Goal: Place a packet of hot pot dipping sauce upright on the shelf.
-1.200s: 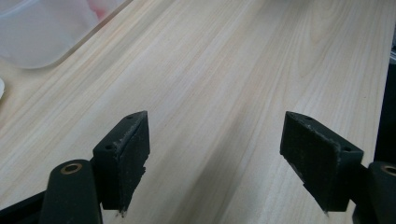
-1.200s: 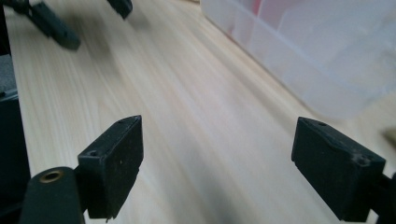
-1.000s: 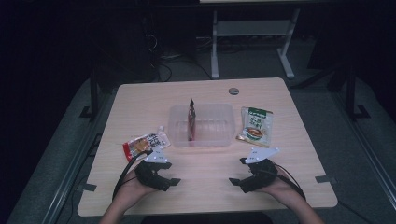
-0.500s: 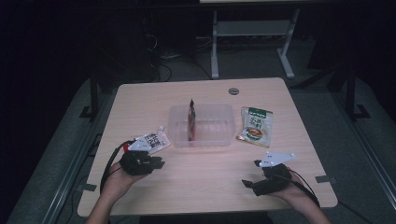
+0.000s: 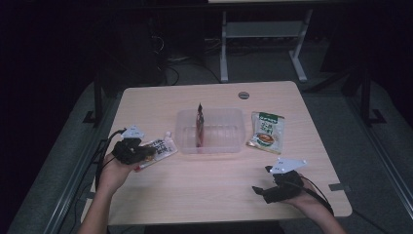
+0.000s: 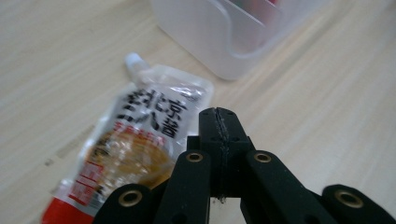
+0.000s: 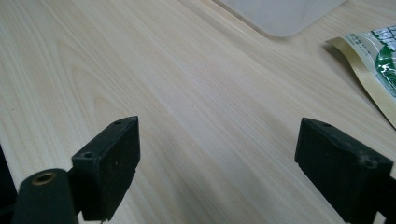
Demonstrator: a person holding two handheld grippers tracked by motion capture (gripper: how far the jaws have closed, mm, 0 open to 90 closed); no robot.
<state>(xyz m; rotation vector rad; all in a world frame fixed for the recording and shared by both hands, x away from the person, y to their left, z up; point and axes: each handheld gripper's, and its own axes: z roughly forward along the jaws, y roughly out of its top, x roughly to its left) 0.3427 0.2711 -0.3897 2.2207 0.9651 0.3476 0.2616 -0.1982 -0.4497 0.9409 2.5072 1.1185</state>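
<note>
Looking at the left gripper (image 5: 146, 152) first: its jaws are pressed fully together, tips meeting with no gap, and they sit right over the lower right edge of the sauce pouch (image 6: 140, 144). From the left gripper view I honestly can't tell whether a corner of the film is pinched between them or whether they're just closed above it, since the jaws hide the spot where the pouch edge would be.

That pouch lies flat on the tabletop (image 5: 214, 190), just to the left of the clear plastic bin (image 5: 187, 144), white cap end pointing toward the bin. One dark red packet (image 5: 199, 124) already stands on edge inside the bin. A green soup packet (image 5: 265, 132) lies flat just beside the bin's right wall, not touching any gripper.

The right gripper (image 5: 265, 187) hangs near the front right of the tabletop, well apart from everything, with its jaws spread wide and nothing between them. In the right gripper view you just get bare wood, a corner of the bin and an edge of the green packet far off.

My read: this looks like sorting packets into the bin, and the step in hand is the grab on the sauce pouch. Next move probably calls for confirming the pinch actually has film in it, then lifting and carrying the pouch over the bin's near wall. If the jaws closed on air, they'd need to reopen and come in lower at the edge. Floppy pouch, so it'll droop when lifted.
</note>
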